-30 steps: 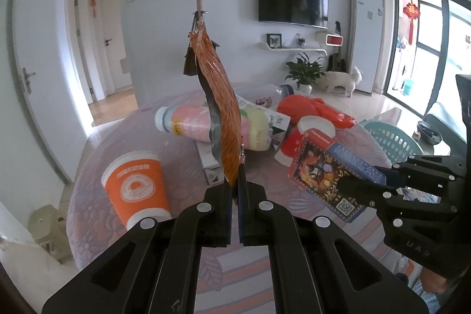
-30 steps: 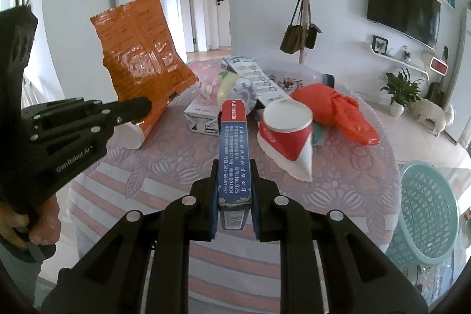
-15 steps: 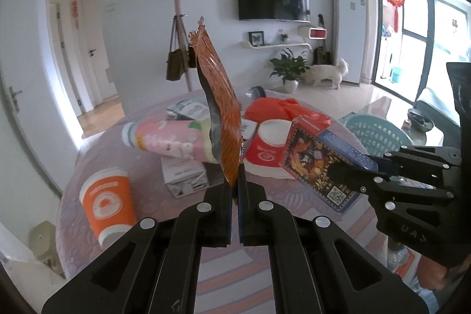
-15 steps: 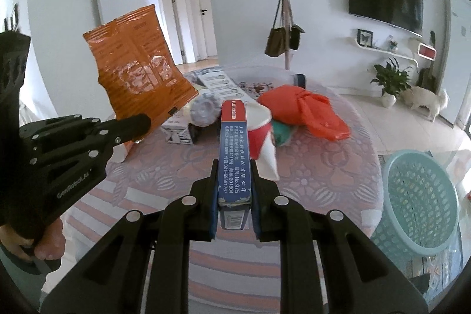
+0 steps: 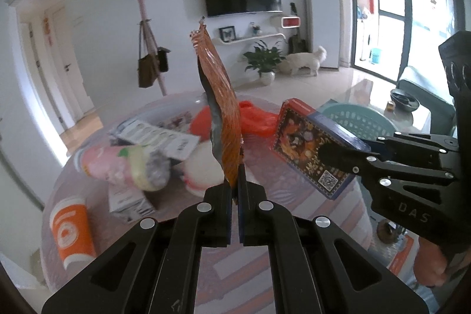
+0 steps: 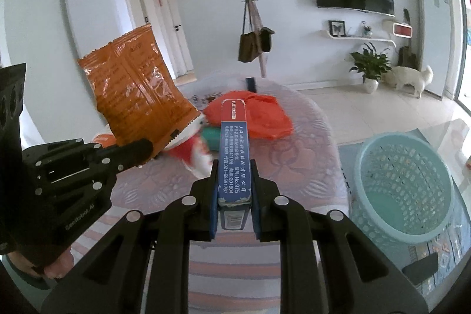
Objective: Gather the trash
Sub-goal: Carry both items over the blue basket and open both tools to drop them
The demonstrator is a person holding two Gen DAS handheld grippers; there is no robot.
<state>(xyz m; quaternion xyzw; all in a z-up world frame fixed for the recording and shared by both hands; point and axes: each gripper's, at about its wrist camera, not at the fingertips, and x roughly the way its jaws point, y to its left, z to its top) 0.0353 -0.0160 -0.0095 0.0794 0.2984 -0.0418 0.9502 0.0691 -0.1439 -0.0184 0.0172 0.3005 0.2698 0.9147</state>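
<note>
Left wrist view: left gripper fingers were clenched on the bottom edge of an orange snack wrapper, standing upright at frame centre above the tabletop. Right gripper came in from the right, fingers clamped on a card box. Right wrist view: the box ran lengthwise between the fingers at centre; the wrapper sat upper left. Teal basket stood on the floor, lower right. Leftover trash on the tabletop: orange plastic bag, orange paper cup, and a blurred red-white item, possibly a cup.
</note>
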